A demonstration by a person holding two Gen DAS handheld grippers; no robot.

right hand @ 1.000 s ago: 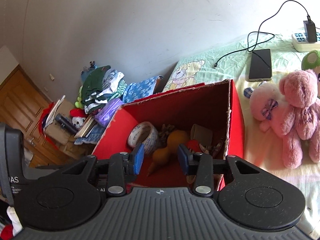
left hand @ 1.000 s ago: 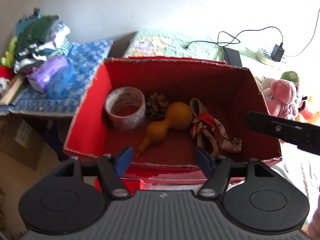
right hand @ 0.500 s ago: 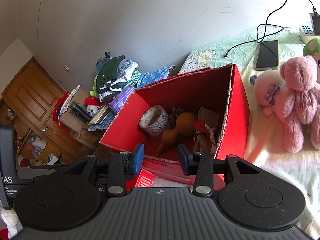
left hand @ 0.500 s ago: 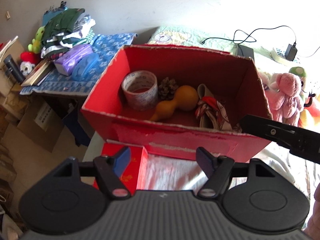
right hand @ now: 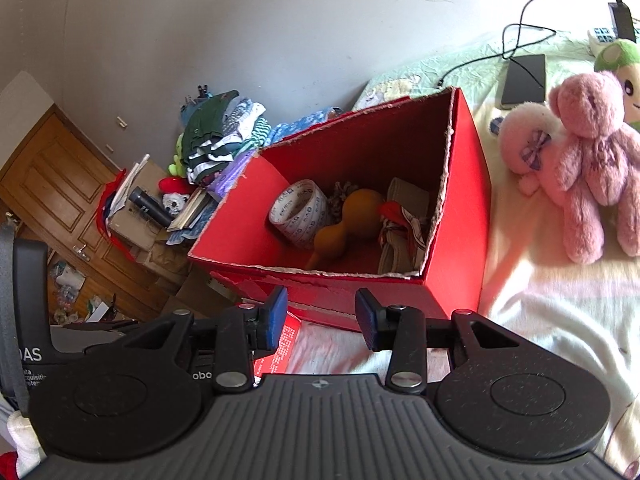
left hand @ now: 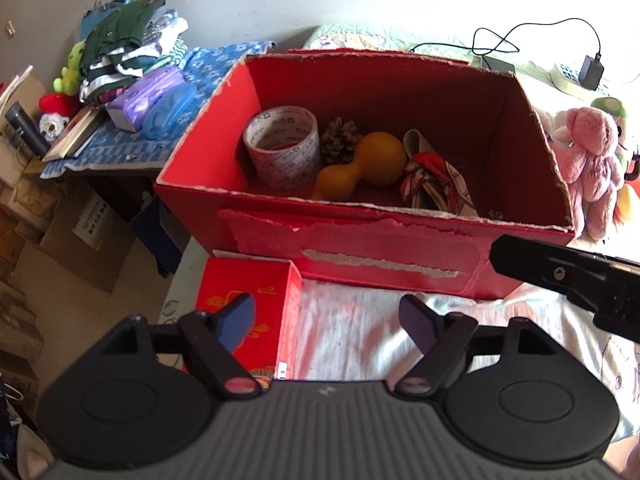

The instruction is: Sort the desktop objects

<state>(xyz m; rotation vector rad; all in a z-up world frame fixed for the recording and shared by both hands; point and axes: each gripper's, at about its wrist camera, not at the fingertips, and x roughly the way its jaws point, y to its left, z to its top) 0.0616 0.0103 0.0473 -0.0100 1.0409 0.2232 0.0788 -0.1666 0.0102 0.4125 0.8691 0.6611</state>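
The open red cardboard box [left hand: 280, 236] on the bed already holds tape roll [left hand: 282, 148], pine cone [left hand: 340, 140] and orange gourd [left hand: 360, 164]; a flat red carton [left hand: 256, 300] waits at its front-left corner. Left hand-held gripper [left hand: 328, 320] and right hand-held gripper [right hand: 322, 316] both gape empty.
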